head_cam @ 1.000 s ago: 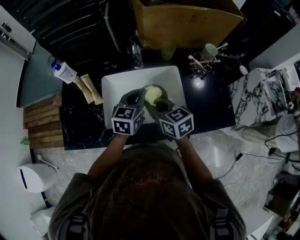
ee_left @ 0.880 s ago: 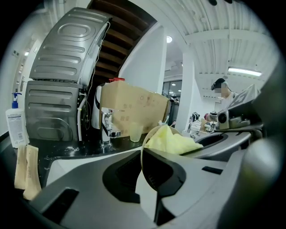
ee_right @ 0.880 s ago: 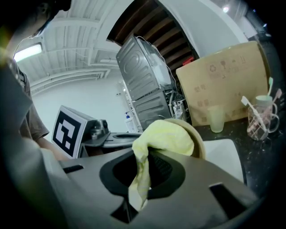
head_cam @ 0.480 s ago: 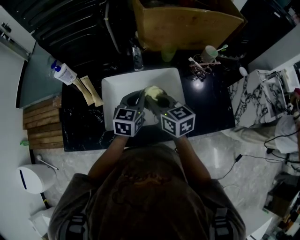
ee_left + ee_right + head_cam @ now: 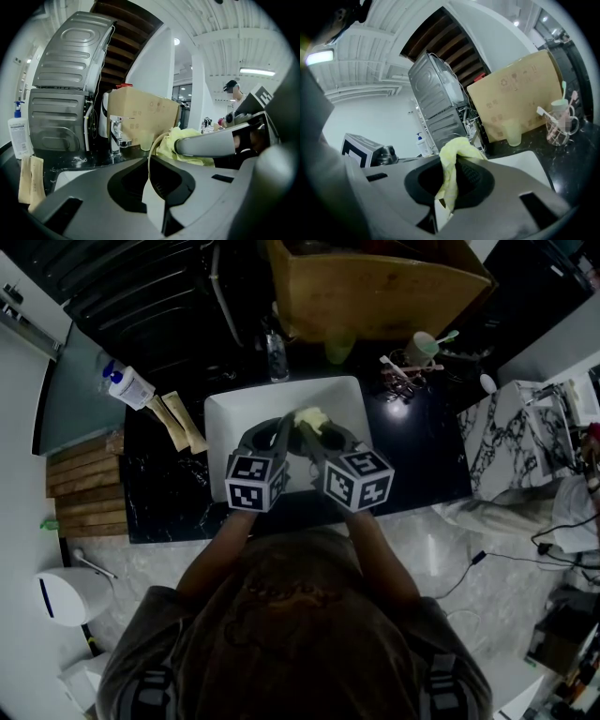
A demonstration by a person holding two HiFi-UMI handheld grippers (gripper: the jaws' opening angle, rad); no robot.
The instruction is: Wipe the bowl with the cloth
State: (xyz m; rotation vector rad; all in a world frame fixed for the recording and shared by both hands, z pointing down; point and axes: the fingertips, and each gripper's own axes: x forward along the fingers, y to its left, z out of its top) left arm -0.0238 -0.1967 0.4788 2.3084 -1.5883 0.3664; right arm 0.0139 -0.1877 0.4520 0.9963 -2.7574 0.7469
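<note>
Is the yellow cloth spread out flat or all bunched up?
Bunched up: the cloth hangs crumpled, pinched in the right hand-held gripper's shut jaws.

The cloth (image 5: 451, 164) is soft fabric, the bowl (image 5: 153, 204) smooth, the counter (image 5: 422, 451) glossy stone.

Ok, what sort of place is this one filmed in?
Most likely a washroom-style counter: a white sink set in a black countertop, a tap behind it, and a cup of toothbrushes on the counter.
</note>
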